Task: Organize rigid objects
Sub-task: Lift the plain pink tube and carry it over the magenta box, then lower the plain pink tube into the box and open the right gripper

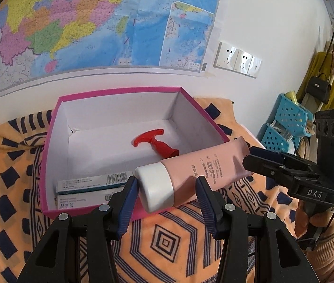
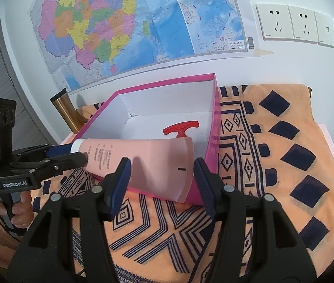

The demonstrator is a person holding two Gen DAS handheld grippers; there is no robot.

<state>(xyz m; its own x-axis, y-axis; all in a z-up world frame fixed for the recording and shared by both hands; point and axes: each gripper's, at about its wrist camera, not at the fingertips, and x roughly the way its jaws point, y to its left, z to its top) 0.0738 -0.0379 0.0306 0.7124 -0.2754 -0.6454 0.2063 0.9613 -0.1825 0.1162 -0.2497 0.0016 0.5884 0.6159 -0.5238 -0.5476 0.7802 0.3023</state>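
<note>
The left tongs [image 1: 164, 188] are clenching the glossy white cap of the soft pink tube [image 1: 202, 165], and the right tongs [image 2: 162, 176] are grasping its flat crimped tail. This is keeping it level over the near right corner of the magenta cardboard box [image 1: 119, 92], probably for lowering beside the red plastic T-handle [image 1: 155, 143] and the two cartons [image 1: 91, 181].

Both wrist views sat close above the patterned cloth [image 1: 167, 238], angled downward toward the map wall [image 2: 143, 18]; each framed the pink box [image 1: 51, 141] and tube [image 2: 143, 155], apparently from opposite ends.
</note>
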